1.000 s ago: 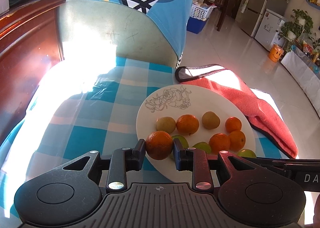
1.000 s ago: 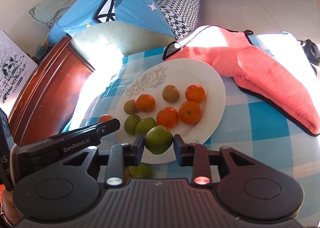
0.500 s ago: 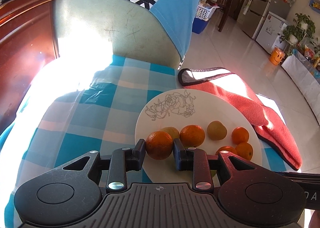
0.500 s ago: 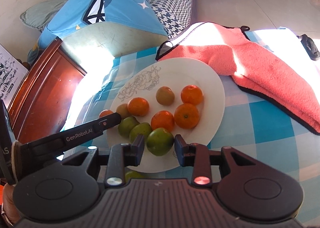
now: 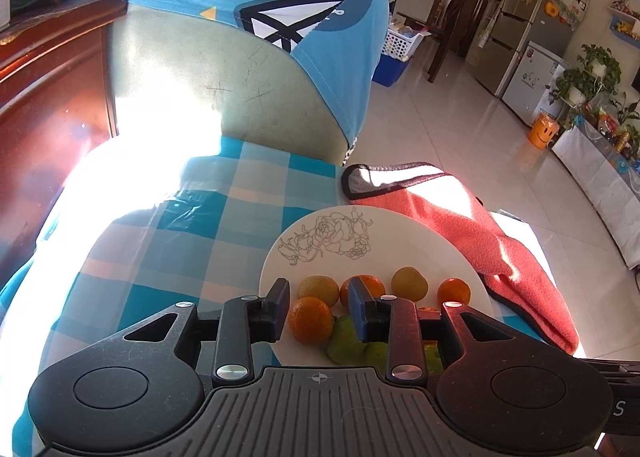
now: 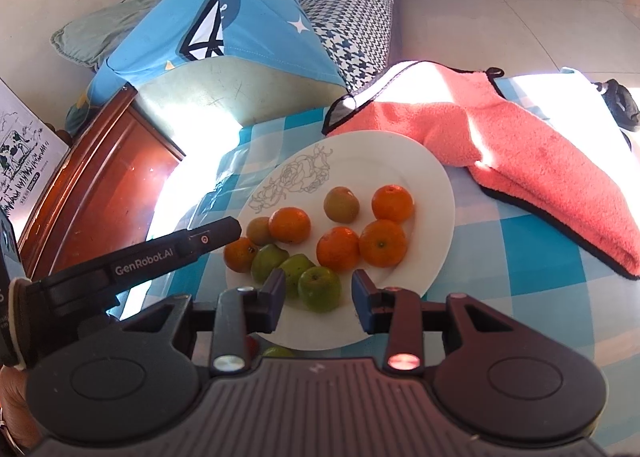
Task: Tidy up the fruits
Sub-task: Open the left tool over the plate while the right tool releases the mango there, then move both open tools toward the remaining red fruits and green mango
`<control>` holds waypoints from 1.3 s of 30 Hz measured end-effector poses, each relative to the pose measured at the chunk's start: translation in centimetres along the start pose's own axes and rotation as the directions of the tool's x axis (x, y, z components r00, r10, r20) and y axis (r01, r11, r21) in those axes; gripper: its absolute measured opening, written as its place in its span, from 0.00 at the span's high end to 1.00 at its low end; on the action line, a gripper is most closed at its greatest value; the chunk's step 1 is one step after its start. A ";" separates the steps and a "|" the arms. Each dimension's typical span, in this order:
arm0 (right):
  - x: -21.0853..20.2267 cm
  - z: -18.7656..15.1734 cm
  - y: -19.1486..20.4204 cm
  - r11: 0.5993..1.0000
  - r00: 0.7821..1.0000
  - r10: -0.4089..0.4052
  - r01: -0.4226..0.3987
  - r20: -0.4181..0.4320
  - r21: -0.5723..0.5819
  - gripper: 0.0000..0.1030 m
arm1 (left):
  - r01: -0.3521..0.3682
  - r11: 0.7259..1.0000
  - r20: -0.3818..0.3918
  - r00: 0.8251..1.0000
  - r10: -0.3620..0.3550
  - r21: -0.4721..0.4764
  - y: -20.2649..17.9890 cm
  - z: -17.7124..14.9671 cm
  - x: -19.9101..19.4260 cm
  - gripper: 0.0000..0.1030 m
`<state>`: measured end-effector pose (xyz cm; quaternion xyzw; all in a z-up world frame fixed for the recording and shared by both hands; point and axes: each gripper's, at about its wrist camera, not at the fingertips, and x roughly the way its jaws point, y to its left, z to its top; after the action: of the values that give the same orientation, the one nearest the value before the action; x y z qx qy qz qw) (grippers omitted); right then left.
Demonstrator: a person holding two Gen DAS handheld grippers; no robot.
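Left gripper [image 5: 318,315], apparently parted, frames an orange [image 5: 311,319]; right view only sideways.

- A round white glazed plate [image 6: 436,193], smooth and glossy, is printed with a fine grey line drawing of roses.
- The small orange mandarins [image 6: 383,243] are seen with a faintly dimpled, slightly shiny peel.
- The round green fruits [image 6: 320,289] are smooth-skinned with a soft sheen.
- The blue-and-white checked tablecloth [image 6: 516,277] looks smooth; clear film over it is suggested by wrinkled glints [image 5: 188,209].
- The coral-pink fleece cloth with black edging [image 6: 552,161] is fuzzy and matt.
- The dark red wooden furniture [image 5: 48,105] is polished to a gloss.
- The black gripper bodies [image 5: 320,409] are matt plastic, ribbed in the middle, with bright metal screw heads [image 5: 226,370].
- The pale tiled floor [image 5: 460,129] is shiny.
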<state>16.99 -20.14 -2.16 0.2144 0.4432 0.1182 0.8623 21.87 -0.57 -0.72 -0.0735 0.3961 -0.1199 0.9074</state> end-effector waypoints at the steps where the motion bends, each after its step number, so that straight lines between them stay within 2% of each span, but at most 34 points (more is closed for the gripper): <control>1: 0.0 0.0 0.1 1.000 1.000 0.003 -0.003 -0.002 -0.006 0.63 | -0.004 1.000 0.002 1.000 0.004 -0.002 0.0 0.0 -0.4 0.67; 4: -0.3 -0.2 0.5 0.999 1.000 0.011 -0.011 -0.007 -0.031 0.63 | -0.015 1.000 0.006 1.000 0.015 0.003 -0.1 -0.1 -1.5 0.61; 12: -0.9 -0.7 0.8 0.998 0.999 0.032 -0.033 -0.020 -0.057 0.63 | -0.045 0.999 -0.001 0.999 0.045 0.019 0.1 -1.0 -3.9 0.59; 15: -1.0 -1.0 0.9 0.997 0.999 0.038 -0.040 -0.028 -0.071 0.63 | -0.056 0.998 -0.006 0.998 0.056 0.019 0.3 -1.7 -4.8 0.51; 20: -1.1 -1.5 1.0 0.995 0.998 0.044 -0.048 -0.045 -0.090 0.63 | -0.070 0.997 -0.022 0.997 0.070 0.028 0.6 -3.0 -5.8 0.51; 28: -1.2 -2.5 1.2 0.991 0.995 0.058 -0.067 -0.078 -0.119 0.63 | -0.054 0.998 -0.036 0.998 0.055 0.016 0.9 -5.1 -7.3 0.48; 39: -0.2 -3.3 0.9 0.992 0.985 0.097 -0.107 -0.141 -0.068 0.63 | -0.039 0.996 -0.086 0.995 0.045 0.078 0.9 -7.8 -7.8 0.48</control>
<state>14.17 -18.52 -3.27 0.1955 0.4851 0.1932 0.8301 11.11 2.14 -0.74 -0.0251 0.4321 -0.1189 0.8936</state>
